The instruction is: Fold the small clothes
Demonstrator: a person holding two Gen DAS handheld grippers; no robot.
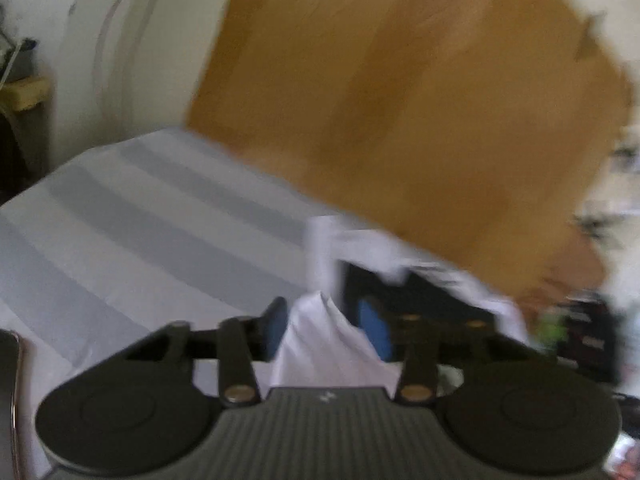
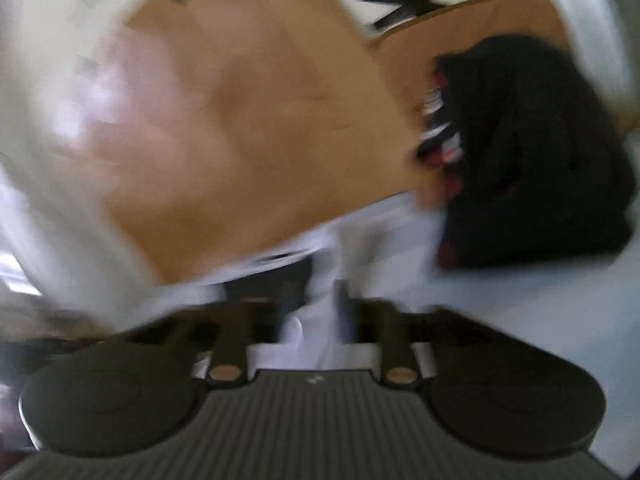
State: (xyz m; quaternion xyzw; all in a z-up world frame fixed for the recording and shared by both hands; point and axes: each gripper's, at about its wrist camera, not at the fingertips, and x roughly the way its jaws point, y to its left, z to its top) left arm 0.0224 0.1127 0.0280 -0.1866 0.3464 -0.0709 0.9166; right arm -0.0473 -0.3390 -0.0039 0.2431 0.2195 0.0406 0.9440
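No container can be made out in either view; both pictures are blurred. A white garment (image 1: 320,344) is seen bunched between the blue-padded fingers (image 1: 374,330) of the left gripper (image 1: 326,326), and the jaws appear to be closed on the fold, only the cloth's thickness parting them. Ahead of that gripper, to its left, the garment's pale grey-and-white striped expanse (image 1: 160,216) is spread flat, while straight ahead and to the right a bare wooden tabletop (image 1: 400,100) is shown. A dark, indistinct object (image 1: 588,340) lies at the right of the left gripper — too smeared to be named.

In the right wrist view the same white cloth (image 2: 316,320) is caught between the narrowly set fingers of the right gripper (image 2: 316,312), gripped as far as can be told. A heap of dark clothing (image 2: 532,152) with red-and-white trim is seen ahead and to the right of this gripper, resting on the tabletop (image 2: 260,120) just beyond the white cloth's edge.
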